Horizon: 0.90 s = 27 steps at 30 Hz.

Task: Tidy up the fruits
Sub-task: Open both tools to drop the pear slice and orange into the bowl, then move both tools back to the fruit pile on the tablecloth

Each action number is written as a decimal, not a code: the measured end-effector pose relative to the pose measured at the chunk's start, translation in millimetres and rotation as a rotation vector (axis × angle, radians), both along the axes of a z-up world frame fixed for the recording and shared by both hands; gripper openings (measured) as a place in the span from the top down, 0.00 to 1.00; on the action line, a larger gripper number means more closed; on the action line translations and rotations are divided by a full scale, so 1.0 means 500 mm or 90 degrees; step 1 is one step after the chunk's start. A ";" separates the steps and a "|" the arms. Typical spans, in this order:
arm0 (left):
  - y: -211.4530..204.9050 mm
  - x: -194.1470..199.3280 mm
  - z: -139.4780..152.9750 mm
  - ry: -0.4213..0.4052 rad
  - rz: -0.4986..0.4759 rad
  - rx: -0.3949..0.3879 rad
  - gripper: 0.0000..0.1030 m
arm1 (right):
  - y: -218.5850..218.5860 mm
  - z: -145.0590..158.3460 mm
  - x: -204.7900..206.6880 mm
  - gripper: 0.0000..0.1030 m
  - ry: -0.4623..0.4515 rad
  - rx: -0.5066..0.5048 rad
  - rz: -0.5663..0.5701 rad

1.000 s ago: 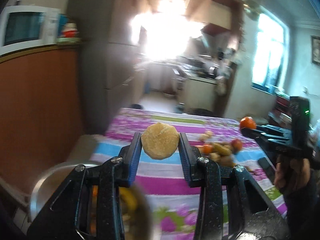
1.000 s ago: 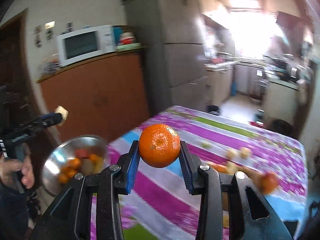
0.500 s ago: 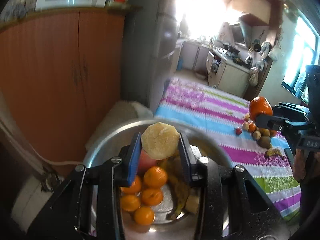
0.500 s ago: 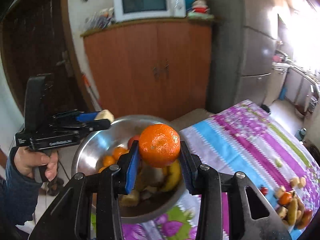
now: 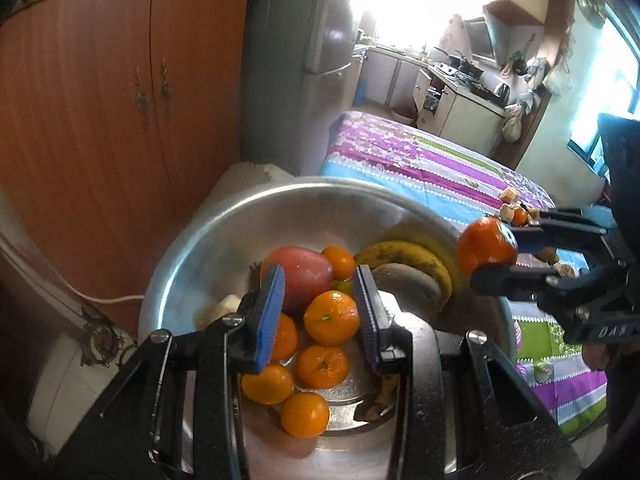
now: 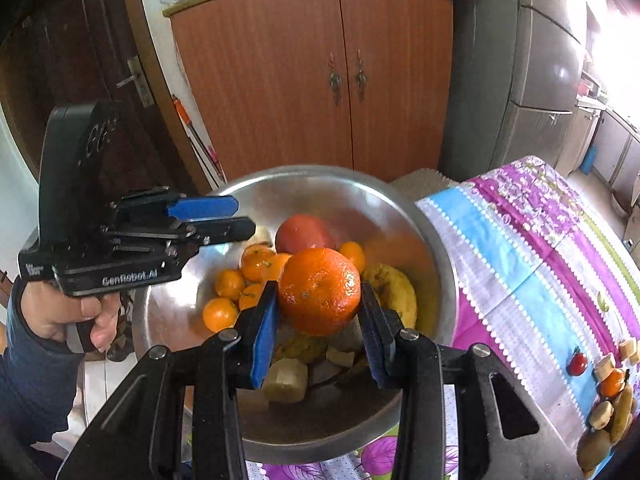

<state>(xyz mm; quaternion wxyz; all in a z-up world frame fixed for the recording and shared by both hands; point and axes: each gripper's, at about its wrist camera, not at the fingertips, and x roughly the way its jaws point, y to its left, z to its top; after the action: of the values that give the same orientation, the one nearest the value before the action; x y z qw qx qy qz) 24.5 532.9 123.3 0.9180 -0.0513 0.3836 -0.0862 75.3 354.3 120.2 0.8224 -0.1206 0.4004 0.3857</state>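
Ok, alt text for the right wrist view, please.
The right gripper clamps an orange above a steel bowl holding small oranges, a red fruit and bananas. The left gripper, empty with fingers apart, hovers over the bowl's left side; a striped tablecloth lies right.

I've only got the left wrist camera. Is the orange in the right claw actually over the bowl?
Observer: Yes. In the right wrist view the orange, clamped in the right claw, is framed against the bowl's inside.
Operator: Anything pale in there?
Observer: Several pale chunks lie at the near side, under that claw.
Operator: What's left on the table?
Observer: A cherry tomato, among other pieces.
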 end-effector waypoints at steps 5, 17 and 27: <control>0.022 0.001 -0.010 0.005 0.010 -0.015 0.65 | 0.015 -0.037 -0.002 0.59 0.021 -0.023 0.012; 0.020 0.005 -0.003 0.001 0.012 -0.023 0.43 | 0.007 -0.069 0.004 0.55 0.030 -0.029 -0.001; -0.047 -0.022 0.063 -0.059 -0.019 -0.021 0.32 | -0.117 0.042 -0.065 0.43 -0.088 0.107 -0.049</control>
<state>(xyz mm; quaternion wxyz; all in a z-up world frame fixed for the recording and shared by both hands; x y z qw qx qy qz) 13.3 509.5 154.7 0.9324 -0.0563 0.3402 -0.1086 42.9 295.9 141.3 0.8696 -0.0618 0.3132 0.3766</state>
